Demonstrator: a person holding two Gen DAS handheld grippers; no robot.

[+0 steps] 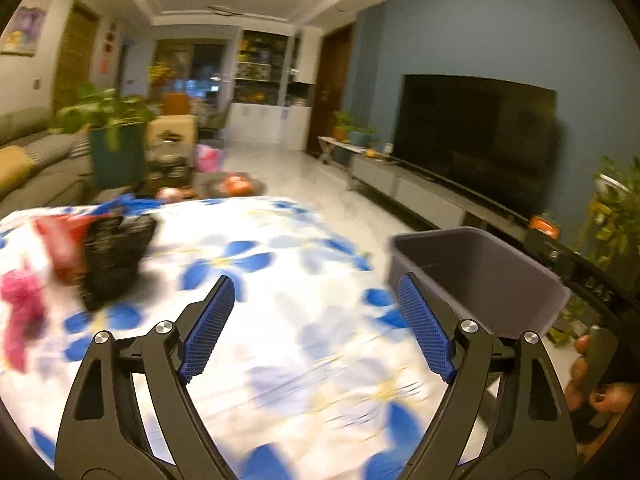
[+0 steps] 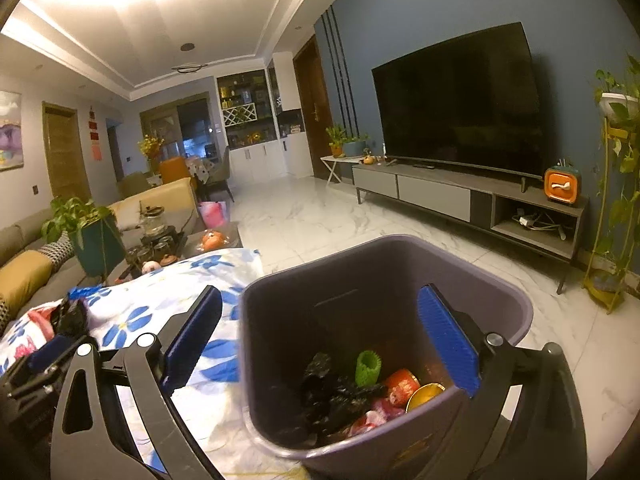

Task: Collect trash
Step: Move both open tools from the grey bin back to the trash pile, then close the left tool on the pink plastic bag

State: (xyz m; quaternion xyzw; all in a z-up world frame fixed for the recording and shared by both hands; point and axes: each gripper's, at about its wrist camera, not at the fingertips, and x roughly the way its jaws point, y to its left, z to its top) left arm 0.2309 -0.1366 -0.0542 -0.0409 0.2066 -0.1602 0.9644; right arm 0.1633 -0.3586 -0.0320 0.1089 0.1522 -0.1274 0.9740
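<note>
We hold the left gripper [image 1: 316, 322] over the flowered cloth [image 1: 288, 264], its jaws spread wide with nothing between them and touching nothing. Far left on the cloth lies a heap of trash: a black wrapper [image 1: 116, 256], a red wrapper [image 1: 60, 240] and a pink scrap [image 1: 22, 308], all blurred. The grey bin [image 1: 492, 276] stands at the right edge of the cloth, just beyond the right blue pad [image 1: 424, 332].

Our right gripper [image 2: 326, 340] hangs above the bin [image 2: 280, 320], jaws likewise spread wide and empty; the near left rim sits between them, and we cannot tell whether the right pad [image 2: 448, 344] touches the bin. Inside lie a black bag [image 2: 332, 396], a green piece [image 2: 368, 368], an orange can [image 2: 402, 384] and pink scraps [image 2: 380, 410].
</note>
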